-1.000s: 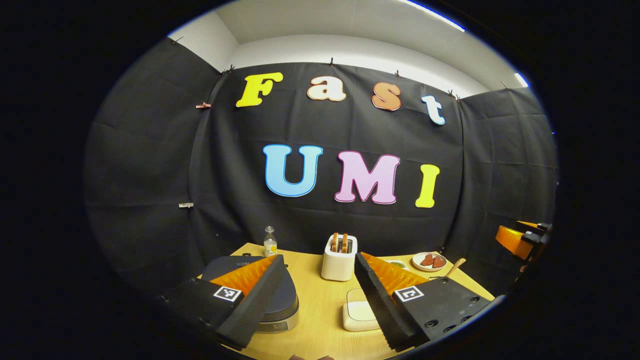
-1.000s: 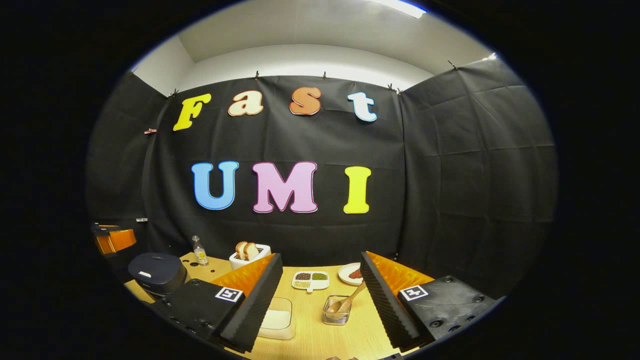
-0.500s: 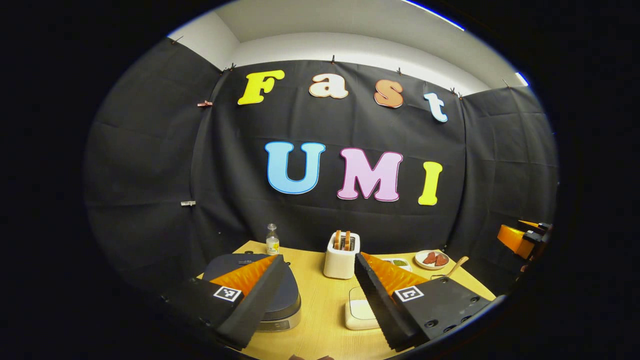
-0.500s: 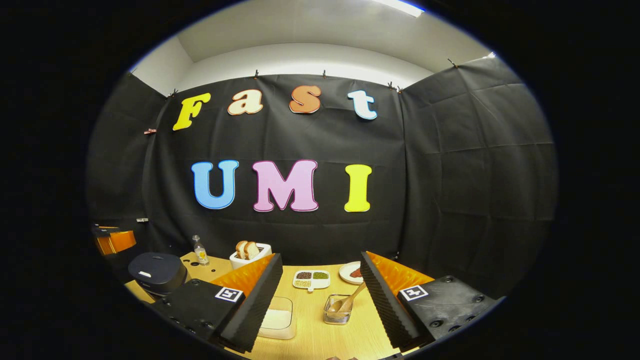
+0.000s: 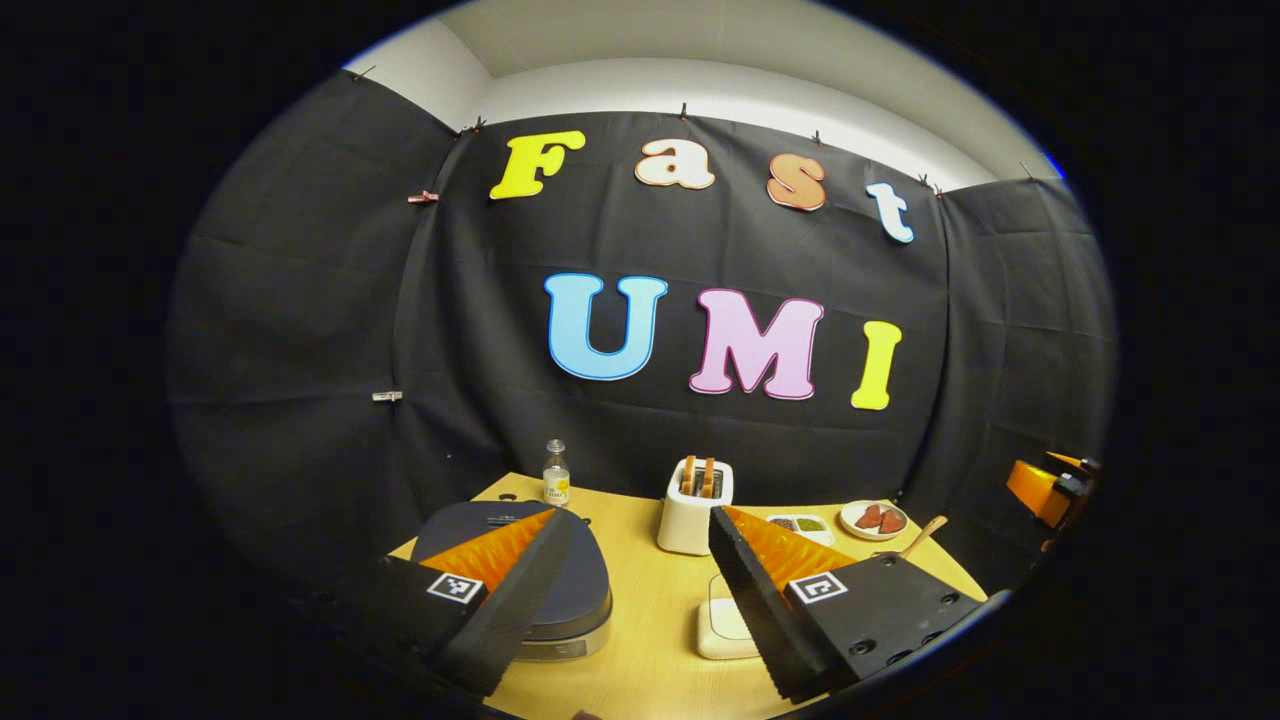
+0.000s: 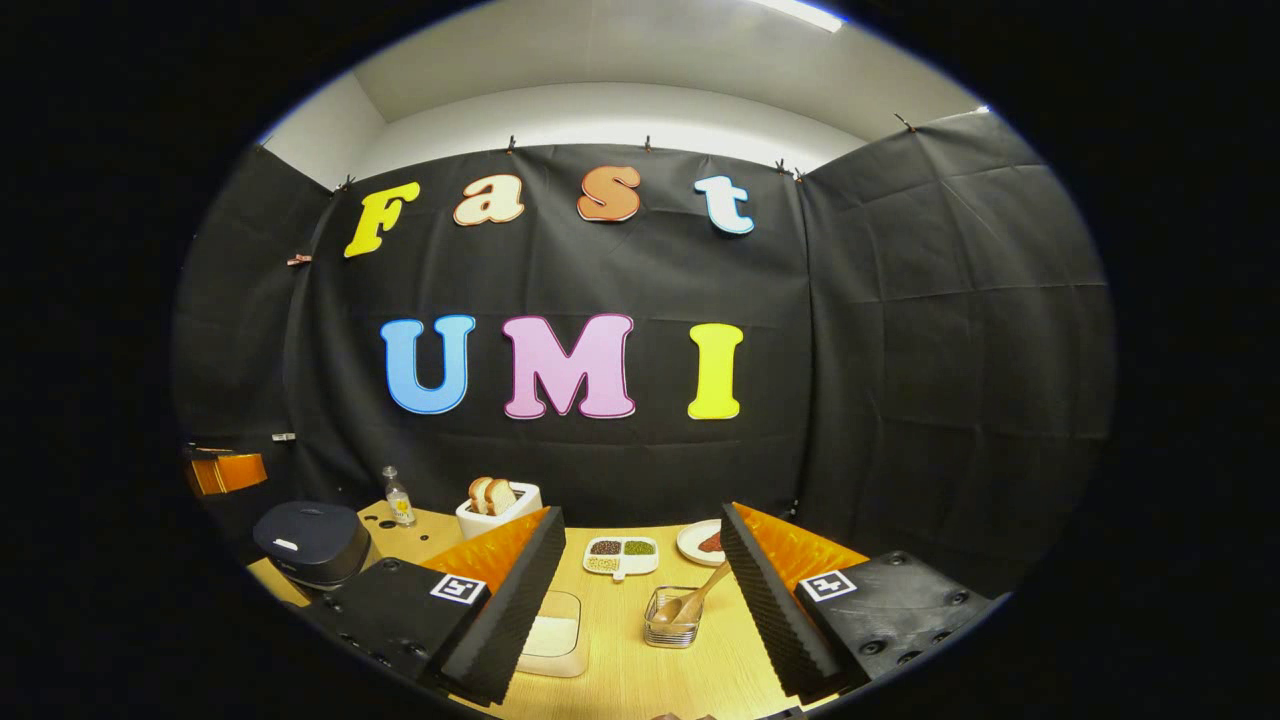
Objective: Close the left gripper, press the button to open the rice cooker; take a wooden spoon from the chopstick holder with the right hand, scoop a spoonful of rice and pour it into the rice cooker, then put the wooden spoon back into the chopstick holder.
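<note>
Overall, on the table (image 6: 640, 680) the closed cooker (image 5: 560, 590) sits low left under the wide-open, empty left gripper (image 5: 640, 560), while the right gripper (image 6: 640, 560), equally agape and empty, hangs above the holder (image 6: 672, 630) with the spoon (image 6: 690, 605).

rice cooker (image 5: 560, 590) partly behind fingers (image 5: 510, 590); button hidden

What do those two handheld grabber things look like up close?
Each of the tongs, the left tongs and the right tongs, has two long wedge-shaped fingers with ridged, sawtooth inner faces. The fingers sit on chunky black blocks with visible screw holes, and each block carries a small square black-and-white marker tag. An orange and black body of the other tongs shows at the edge.
</note>
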